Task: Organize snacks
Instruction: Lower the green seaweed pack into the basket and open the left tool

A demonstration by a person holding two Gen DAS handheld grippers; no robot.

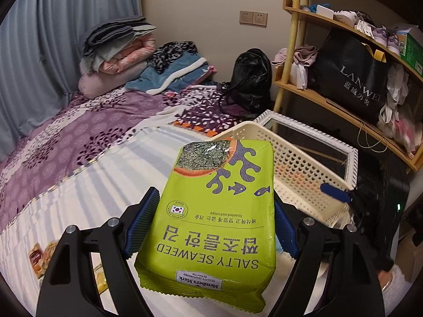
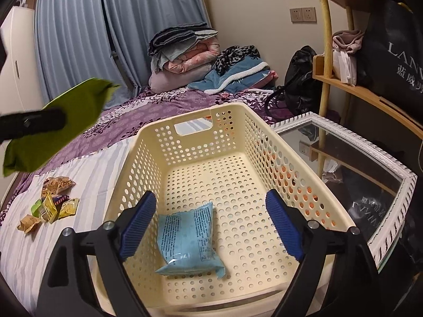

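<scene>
The left gripper point(image 1: 214, 227) clamps a green seaweed packet point(image 1: 214, 211) above the striped bed point(image 1: 92, 185), near the cream basket point(image 1: 298, 169). The right gripper point(image 2: 211, 227) hangs with jaws spread wide over a blue snack packet point(image 2: 189, 240) lying on the basket floor. Small wrapped snacks point(image 2: 50, 203) sit on the bed beside the basket; folded blankets point(image 2: 185, 52) lie beyond.
</scene>
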